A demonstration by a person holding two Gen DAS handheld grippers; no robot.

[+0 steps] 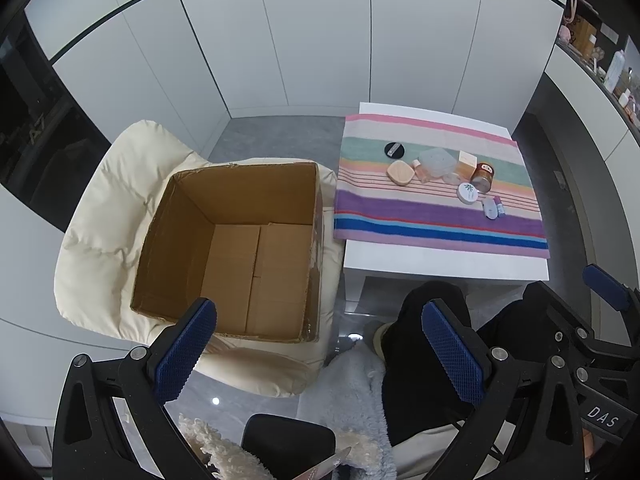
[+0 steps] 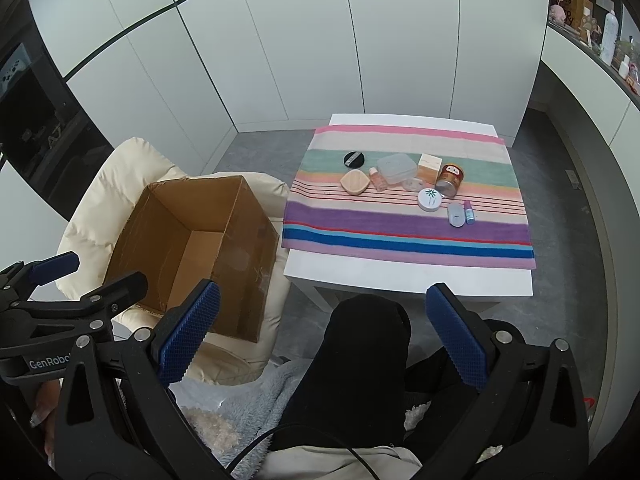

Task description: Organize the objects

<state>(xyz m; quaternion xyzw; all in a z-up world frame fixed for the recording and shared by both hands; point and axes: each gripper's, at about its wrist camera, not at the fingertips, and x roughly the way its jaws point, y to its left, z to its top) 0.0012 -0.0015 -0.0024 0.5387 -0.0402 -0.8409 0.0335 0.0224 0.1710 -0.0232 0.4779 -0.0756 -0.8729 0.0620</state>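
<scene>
Readable markings, as seen from my two wrists:
- "DAS": white letters on a small black plate on my right gripper (image 1: pixel 602 416), left wrist view.
- "GenRobo", cut off: on my left gripper's black frame (image 2: pixel 48 364), right wrist view.
- "A7": dark glass cabinet (image 1: pixel 38 136), faint.

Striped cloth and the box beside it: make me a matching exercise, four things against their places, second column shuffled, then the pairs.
Things:
1. black round compact
2. amber jar
3. cardboard box
4. small purple tube

Places:
A. on the cream chair, left of the white table
B. on the striped cloth's purple band, near right
C. far left of the group, on the green band
D. right of the small beige carton

Pairs: 1-C, 2-D, 3-A, 4-B
</scene>
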